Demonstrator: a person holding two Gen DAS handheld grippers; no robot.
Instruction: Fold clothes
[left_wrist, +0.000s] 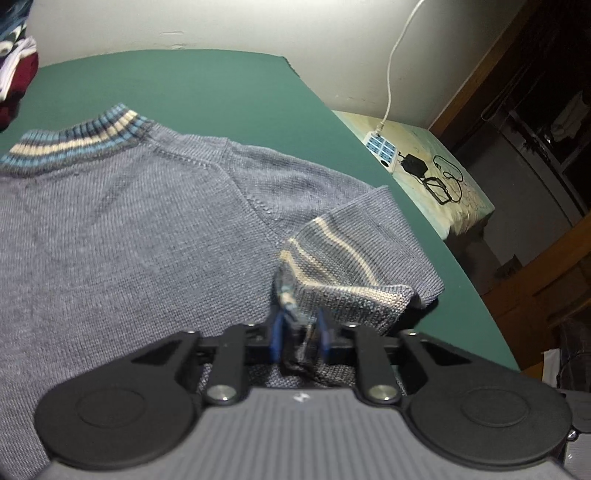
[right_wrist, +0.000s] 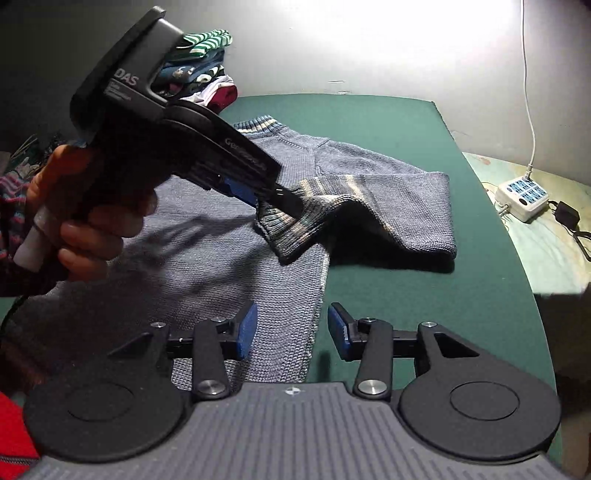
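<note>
On the green table (right_wrist: 424, 280) a grey sweater (right_wrist: 207, 258) is spread flat; its striped cuff (right_wrist: 291, 221) is pinched by the left gripper (right_wrist: 271, 197) and lifted over the body, while the right gripper (right_wrist: 291, 330) is held spread, so folding looks partway, body unfolded

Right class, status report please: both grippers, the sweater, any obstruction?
Left gripper shut on sleeve cuff, lifted over the sweater. Right gripper open, empty, above the sweater's edge. Green table shows nothing in the way.
</note>
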